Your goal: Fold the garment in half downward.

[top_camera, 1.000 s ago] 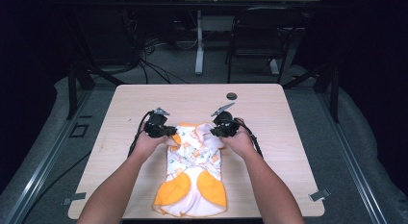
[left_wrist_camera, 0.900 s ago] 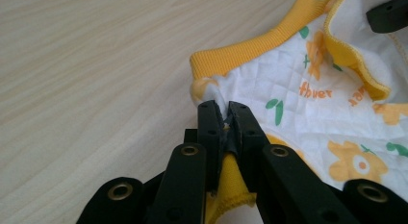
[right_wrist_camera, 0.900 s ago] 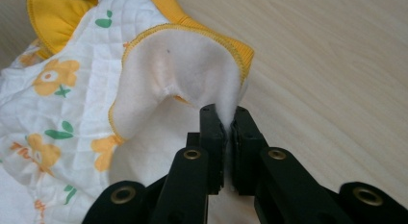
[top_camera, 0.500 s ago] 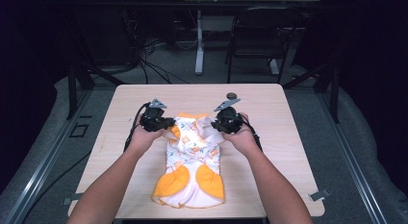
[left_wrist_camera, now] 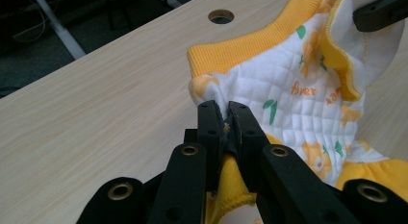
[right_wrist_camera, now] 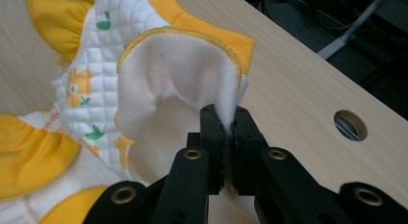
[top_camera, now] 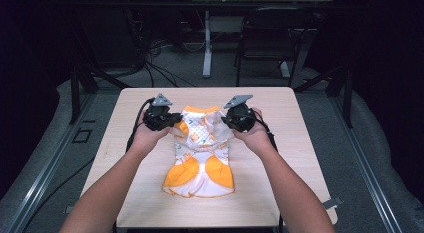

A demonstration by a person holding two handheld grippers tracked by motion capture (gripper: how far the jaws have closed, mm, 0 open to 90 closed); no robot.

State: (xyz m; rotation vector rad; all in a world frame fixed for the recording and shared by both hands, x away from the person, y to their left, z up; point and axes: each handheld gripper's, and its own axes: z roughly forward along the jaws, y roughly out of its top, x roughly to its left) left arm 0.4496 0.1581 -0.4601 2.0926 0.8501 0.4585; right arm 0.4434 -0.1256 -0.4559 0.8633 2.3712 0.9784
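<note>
Since the earlier frames, both hand-held grippers have been raised, and the far end of the baby garment [top_camera: 202, 148] has been lifted off the table [top_camera: 280, 193] with them. The left hand-held gripper [top_camera: 172, 120] is clamped shut on a pinch of quilted fabric at the garment's left far corner. The right hand-held gripper [top_camera: 227, 120] is closed tight on the fleecy white edge at the right far corner. The garment's orange near end is left lying mid-table. A round hole [left_wrist_camera: 221, 16] is seen in the table beyond.
</note>
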